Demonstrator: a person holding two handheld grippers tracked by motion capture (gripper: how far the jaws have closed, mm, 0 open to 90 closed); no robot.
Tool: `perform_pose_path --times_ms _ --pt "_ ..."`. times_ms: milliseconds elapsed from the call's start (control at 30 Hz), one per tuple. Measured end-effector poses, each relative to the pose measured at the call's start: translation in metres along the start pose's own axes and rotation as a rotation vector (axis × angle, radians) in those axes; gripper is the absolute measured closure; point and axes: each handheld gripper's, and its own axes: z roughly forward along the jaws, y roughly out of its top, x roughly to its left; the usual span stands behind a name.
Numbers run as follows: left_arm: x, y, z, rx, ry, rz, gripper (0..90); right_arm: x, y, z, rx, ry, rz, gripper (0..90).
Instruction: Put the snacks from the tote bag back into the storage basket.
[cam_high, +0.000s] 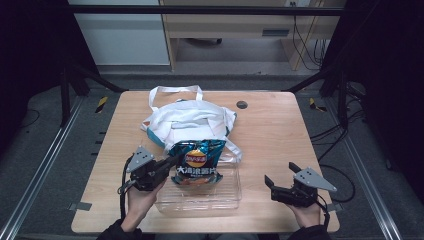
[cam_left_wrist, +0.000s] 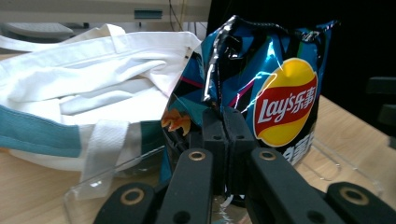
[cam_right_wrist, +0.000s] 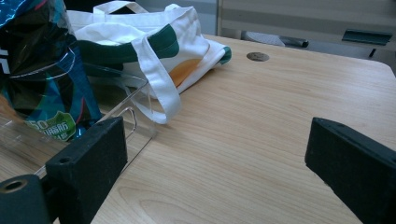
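Pinching chip bag (cam_left_wrist: 275, 88) edge, left gripper (cam_left_wrist: 223, 122) jaws together, right gripper (cam_right_wrist: 215, 163) jaws wide, well apart

A blue foil crisp packet (cam_high: 196, 162) stands in a clear plastic tray (cam_high: 200, 200) at the near middle of the pale wooden table (cam_high: 280, 135). Behind it (touching the tray's far edge) lies a white cloth tote bag (cam_high: 187, 120).
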Motion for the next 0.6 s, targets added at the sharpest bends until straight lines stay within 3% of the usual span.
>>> perform_pose_path --times_ms 133,300,433,533,600 --pt "-0.014 -0.001 -0.006 -0.007 -0.016 -0.008 90.0 0.000 0.000 0.000 0.002 0.000 0.001 5.9" --pt "-0.029 -0.007 -0.014 -0.005 -0.001 0.003 90.0 -0.001 0.000 0.000 0.004 -0.001 -0.001 5.9" --pt "-0.021 -0.008 -0.011 0.003 0.034 -0.024 90.0 0.000 0.000 0.000 0.003 0.002 -0.001 5.9" --pt "-0.010 -0.008 -0.009 0.000 0.034 -0.066 90.0 0.000 0.000 0.000 0.004 0.001 -0.001 5.9" --pt "-0.007 -0.007 -0.008 -0.001 0.036 -0.073 89.9 0.000 0.000 0.001 0.004 0.001 -0.001 5.9"
